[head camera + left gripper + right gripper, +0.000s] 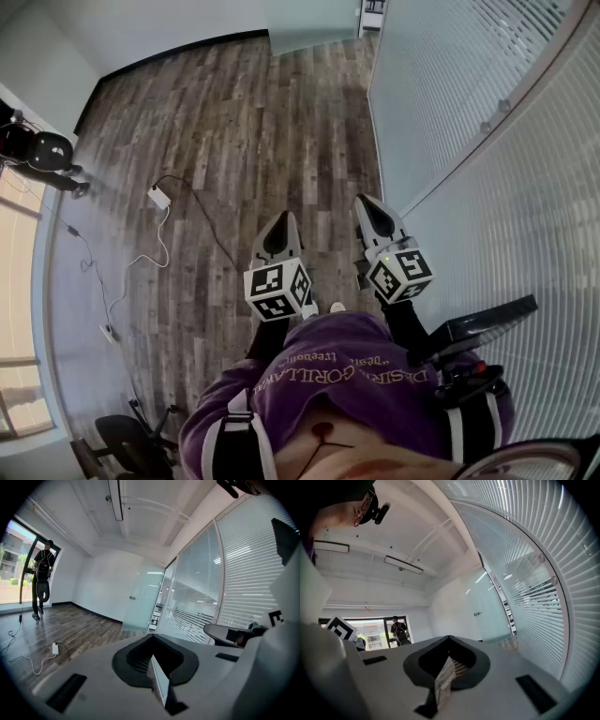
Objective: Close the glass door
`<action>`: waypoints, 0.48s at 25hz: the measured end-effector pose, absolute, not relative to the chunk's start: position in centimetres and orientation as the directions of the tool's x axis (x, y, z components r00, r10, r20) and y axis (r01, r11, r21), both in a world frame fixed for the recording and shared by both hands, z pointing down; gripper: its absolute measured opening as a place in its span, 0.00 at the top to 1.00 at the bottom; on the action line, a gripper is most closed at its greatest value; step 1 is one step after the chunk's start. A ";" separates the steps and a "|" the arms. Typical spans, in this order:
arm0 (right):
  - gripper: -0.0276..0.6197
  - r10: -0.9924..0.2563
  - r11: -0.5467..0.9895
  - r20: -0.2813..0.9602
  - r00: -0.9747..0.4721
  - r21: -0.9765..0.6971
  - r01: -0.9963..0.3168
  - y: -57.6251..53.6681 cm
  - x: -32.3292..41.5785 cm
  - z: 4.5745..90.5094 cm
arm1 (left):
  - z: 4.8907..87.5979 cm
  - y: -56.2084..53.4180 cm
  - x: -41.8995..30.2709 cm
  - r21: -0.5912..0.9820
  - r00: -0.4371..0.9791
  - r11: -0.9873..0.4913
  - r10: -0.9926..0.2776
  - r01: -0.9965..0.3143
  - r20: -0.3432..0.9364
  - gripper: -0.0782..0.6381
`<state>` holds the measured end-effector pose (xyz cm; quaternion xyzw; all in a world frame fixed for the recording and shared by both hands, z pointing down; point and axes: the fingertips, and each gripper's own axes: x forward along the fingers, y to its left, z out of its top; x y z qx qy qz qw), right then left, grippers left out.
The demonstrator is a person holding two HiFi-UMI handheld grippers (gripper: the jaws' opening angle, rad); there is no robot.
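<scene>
- The wooden floor (216, 122) runs from the person's feet to the far wall.
- A glass wall (487, 141) with lowered blinds lines the right side, near to far.
- The glass door (143, 599), a frosted panel, stands at the far end of that wall. It is swung open into the room, with a dark gap between it and the wall, and it is well apart from both tongs.
- Another person (41, 581) stands at the far left, by the bright window (19, 281).
- The left tongs (280, 225) are held out in front, tilted slightly down, with jaws pressed together and nothing between them.
- The right tongs (371, 210) are just beside them on the right, held level. Their jaws also meet and they carry nothing.
- A white charger (158, 198) lies on the floor to the left, its cable (131, 267) trailing nearer.
</scene>
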<state>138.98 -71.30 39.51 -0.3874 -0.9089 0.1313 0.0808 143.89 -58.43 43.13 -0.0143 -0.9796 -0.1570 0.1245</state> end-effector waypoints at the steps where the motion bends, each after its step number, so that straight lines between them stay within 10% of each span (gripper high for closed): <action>1: 0.96 0.726 0.665 0.045 -0.687 -0.300 0.684 -71.2 139.1 39.5 | 43.1 -58.3 144.0 0.304 -0.969 0.950 -0.011 0.067 0.247 0.89; 12: 0.96 0.726 0.661 0.035 -0.687 -0.310 0.683 -69.9 139.6 39.0 | 42.8 -56.9 144.7 0.311 -0.969 0.947 -0.003 0.076 0.246 0.89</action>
